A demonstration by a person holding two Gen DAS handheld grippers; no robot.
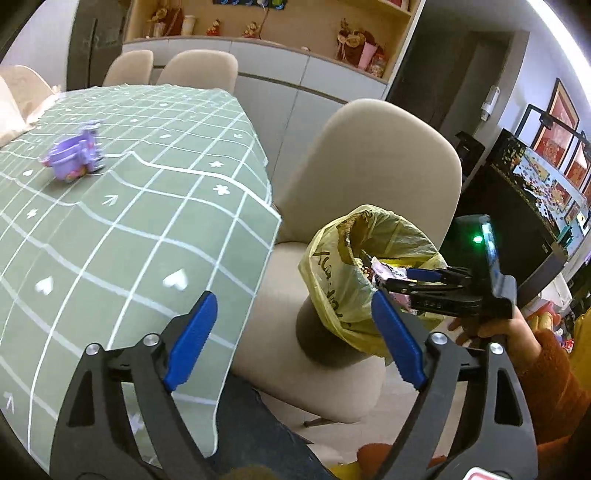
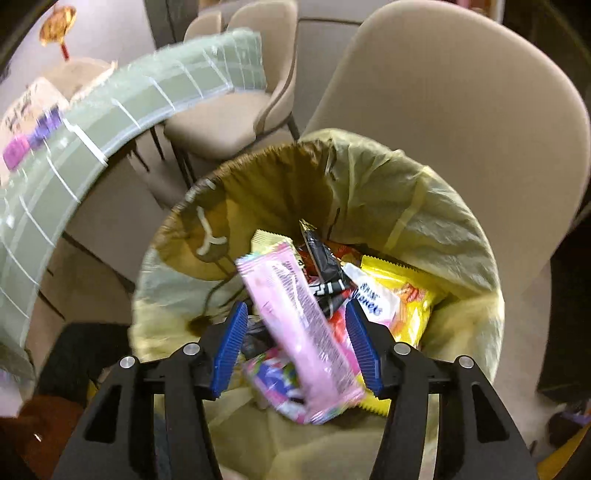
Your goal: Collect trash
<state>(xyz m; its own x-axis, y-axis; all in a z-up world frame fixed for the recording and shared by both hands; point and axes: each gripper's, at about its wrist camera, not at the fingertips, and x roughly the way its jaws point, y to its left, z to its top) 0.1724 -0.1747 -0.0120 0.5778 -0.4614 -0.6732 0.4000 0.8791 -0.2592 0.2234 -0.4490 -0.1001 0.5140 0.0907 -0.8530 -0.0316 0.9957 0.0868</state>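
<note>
Wrappers filled the trash bin, which stood on the seat of a beige chair and was lined with a yellow bag. Directly above the bin's mouth, the right gripper had its blue pads spread apart, and a pink wrapper lay blurred between them; whether either pad touched it could not be told. Beneath that pink wrapper, inside the bin, sat a yellow snack packet, a black wrapper and other crumpled packaging.

Seen from the left wrist camera, the left gripper was open and empty, hovering beside the bin, between it and the edge of the surface. From that view the right gripper reached over the bin's rim, held by a hand in an orange sleeve.

Left of the bin, the surface carried a green tablecloth with a white grid. Far from the bin, on that cloth, stood a purple toy. Beyond the surface, more beige chairs stood before a grey cabinet with shelves of ornaments above it.
</note>
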